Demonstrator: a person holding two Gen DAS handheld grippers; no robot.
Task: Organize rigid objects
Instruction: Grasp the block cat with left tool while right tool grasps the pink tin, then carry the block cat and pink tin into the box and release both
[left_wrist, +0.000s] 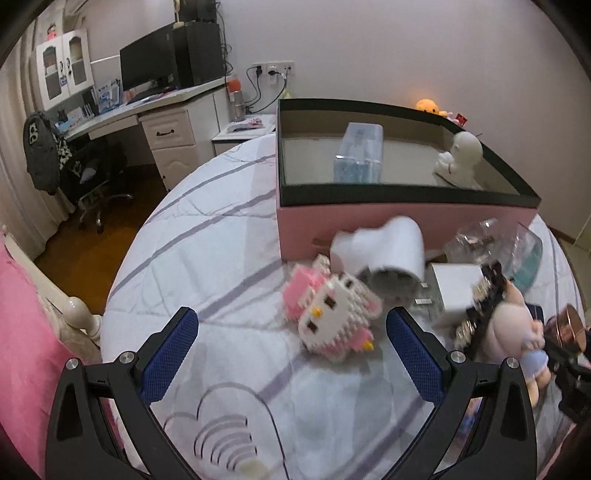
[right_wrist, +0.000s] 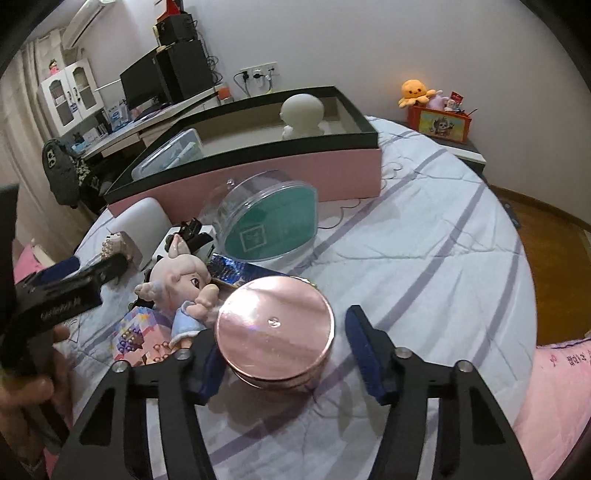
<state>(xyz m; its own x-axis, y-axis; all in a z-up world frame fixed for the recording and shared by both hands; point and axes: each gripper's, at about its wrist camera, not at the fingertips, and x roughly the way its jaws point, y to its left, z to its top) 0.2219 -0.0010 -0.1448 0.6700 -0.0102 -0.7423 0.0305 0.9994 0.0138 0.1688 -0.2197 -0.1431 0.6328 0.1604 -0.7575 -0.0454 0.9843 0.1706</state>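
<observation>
Straddled the round pink tin (right_wrist: 275, 328) on the near bedspread (right_wrist: 424, 240) with the right gripper (right_wrist: 284, 363): jaws apart, right pad clear. Left gripper (left_wrist: 291, 350) gaped empty, farther left.

From the block cat (left_wrist: 334, 317), bare quilt (left_wrist: 207, 236) lies open from seven to eleven o'clock. The pink box (left_wrist: 369, 225) walls off twelve, and a white cup (left_wrist: 388, 251), doll (left_wrist: 517, 332) and clear case (left_wrist: 517, 243) crowd one to three.
</observation>
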